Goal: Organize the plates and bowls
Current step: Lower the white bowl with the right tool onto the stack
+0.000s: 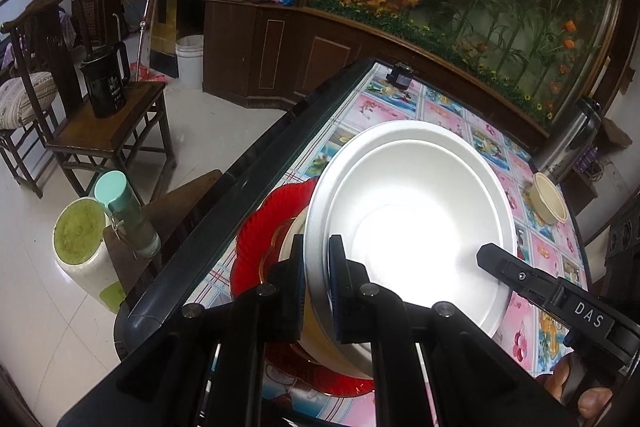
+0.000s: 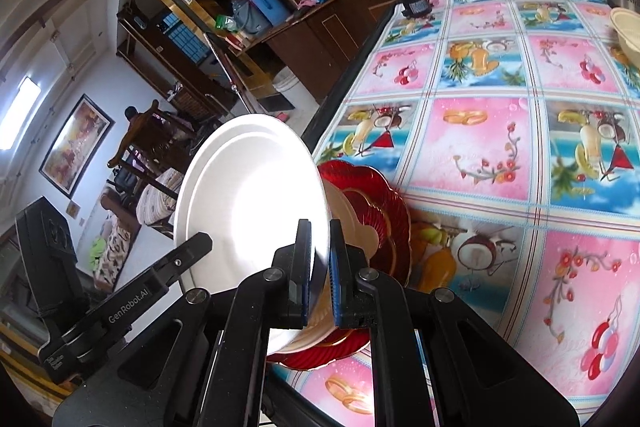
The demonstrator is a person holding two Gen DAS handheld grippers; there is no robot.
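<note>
I am holding the white bowl (image 1: 412,223) with both grippers: my left gripper (image 1: 316,291) is clamped on its rim at the bowl's 7 o'clock, and my right gripper (image 2: 319,275) is clamped on the rim at the opposite side, at the bowl's 5 o'clock in the left view. The bowl is tilting over a cream dish (image 2: 352,227) that is sitting on the red plate (image 2: 384,203), near the surface (image 2: 472,147) edge at 6 o'clock of the cloth. I am judging that I am lowering it onto that stack. The rim grips are thin and the bowl is slanting, so it could be slipping out of one gripper if my hands are pulling apart or twisting unevenly. Setting it down off-centre could be knocking the cream dish or nudging the red plate past the edge, which is lying just beside it. A small beige bowl (image 1: 548,197) is standing well apart at 2 o'clock.
</note>
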